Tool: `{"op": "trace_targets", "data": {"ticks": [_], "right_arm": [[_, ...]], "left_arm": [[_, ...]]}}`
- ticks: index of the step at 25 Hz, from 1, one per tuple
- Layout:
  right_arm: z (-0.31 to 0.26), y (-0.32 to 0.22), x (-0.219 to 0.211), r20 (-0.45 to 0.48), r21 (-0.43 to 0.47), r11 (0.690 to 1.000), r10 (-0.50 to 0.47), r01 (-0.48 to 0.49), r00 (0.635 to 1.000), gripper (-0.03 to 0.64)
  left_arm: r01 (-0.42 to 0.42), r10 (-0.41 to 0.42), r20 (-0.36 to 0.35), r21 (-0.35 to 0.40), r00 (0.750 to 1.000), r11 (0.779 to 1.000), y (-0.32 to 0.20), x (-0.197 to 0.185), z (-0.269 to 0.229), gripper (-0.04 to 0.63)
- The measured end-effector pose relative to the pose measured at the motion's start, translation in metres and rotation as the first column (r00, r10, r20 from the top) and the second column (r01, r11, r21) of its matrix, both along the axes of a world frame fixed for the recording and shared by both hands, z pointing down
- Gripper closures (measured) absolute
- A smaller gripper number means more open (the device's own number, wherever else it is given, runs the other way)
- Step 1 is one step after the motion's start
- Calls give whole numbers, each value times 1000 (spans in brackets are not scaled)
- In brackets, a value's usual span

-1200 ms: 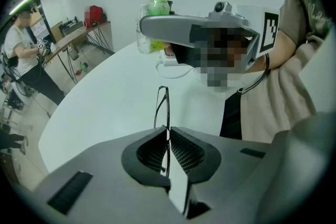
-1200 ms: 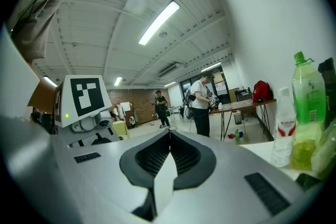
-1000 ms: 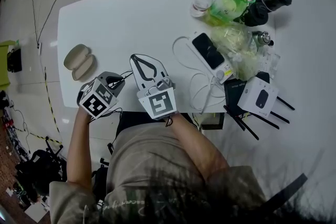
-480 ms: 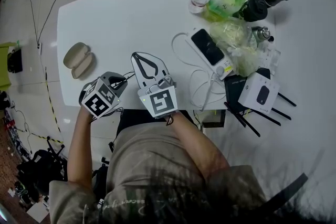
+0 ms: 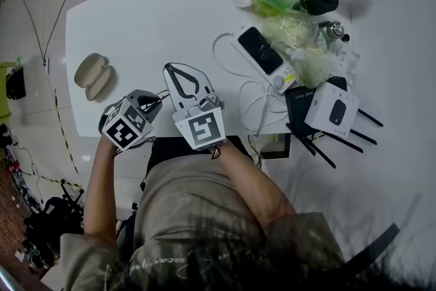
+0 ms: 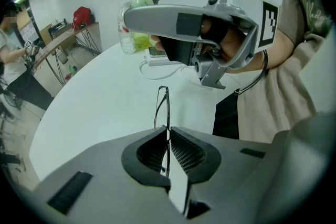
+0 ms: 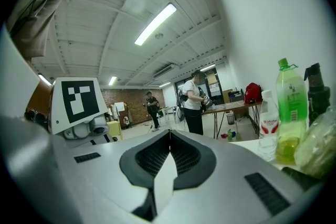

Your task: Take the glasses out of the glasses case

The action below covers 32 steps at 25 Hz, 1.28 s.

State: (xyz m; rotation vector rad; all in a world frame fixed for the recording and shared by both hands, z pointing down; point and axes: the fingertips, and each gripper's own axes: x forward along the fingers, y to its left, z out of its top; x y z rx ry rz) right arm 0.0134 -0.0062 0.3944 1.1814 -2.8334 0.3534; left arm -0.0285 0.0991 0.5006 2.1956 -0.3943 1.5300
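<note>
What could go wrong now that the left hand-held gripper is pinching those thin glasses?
1. The left hand-held gripper is shut on only a thin part of the glasses, so they might slip or bend.
2. The right hand-held gripper, shut and empty, is close by and could knock them.
3. They are held near the edge of the table, so a drop might reach the floor.
</note>
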Motion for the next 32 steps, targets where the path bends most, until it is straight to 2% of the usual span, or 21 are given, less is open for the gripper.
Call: {"op": "trace_targets", "data": {"ticks": [8,21,32], "right_arm": [[-2,-6,16,3,9,1000,29,-29,1000,603],[3,3,20,-2,2,1000,13,-13,1000,604],[4,-4,33,2,-5,999,35,-35,999,604]], "left_arm": [[-11,11,4,-18,1000,1000,6,6,0,563],[-12,12,9,-35,1000,999,14,14,5,563],[-73,73,2,-53,997,996,17,30,7,563]]}}
